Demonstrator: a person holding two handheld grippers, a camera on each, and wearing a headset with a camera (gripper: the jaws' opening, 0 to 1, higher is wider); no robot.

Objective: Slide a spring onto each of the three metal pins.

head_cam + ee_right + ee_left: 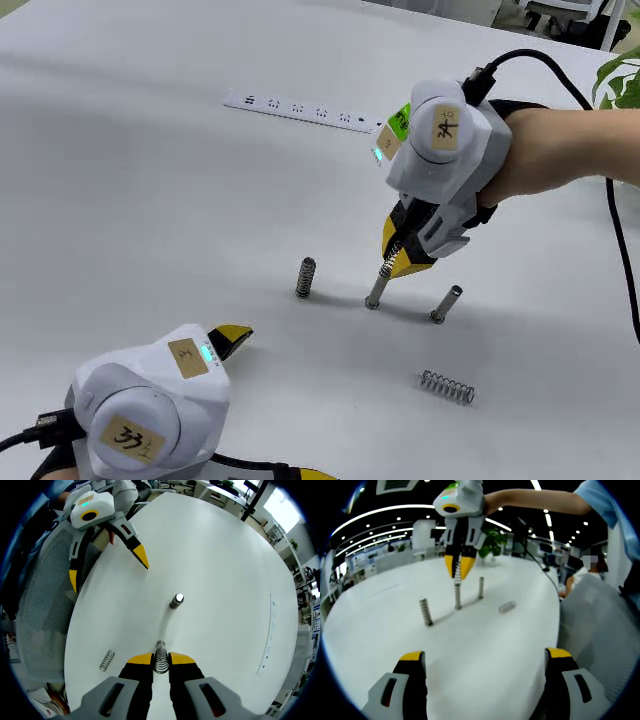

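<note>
Middle pin (377, 291): a short grey metal pin, slightly tilted, standing on the white round table (140, 220). All places below are told from this pin.
Right gripper (400, 263): white body with yellow-tipped black jaws, straight above the middle pin. Its jaws are pinched onto a spring.
Held spring (388, 264): a small steel coil, upright between the yellow tips, with its lower end at the middle pin's top. Whether it has passed over the tip I cannot tell.
Sprung pin (305, 277): left of the middle pin in the head view, wearing a steel coil along its shaft.
Bare pin (446, 303): right of the middle pin, leaning, with its smooth shaft showing.
Loose spring (447, 387): lying flat on the table to the right of the middle pin and nearer the person, near the bare pin.
Left gripper (485, 655): well apart from the middle pin, on the person's near-left. Its jaws are spread wide over plain table.
White power strip (300, 108): on the table well beyond the middle pin.
Left gripper view adds: the three pins side-on in a row, a blue sleeve (600, 505) above them, and a green plant (492, 540) behind the middle pin.
Right gripper view adds: a look straight down the held spring. Beyond the spring is a shiny round pin top (176, 600), seen end-on, and whether it carries a coil cannot be told.
</note>
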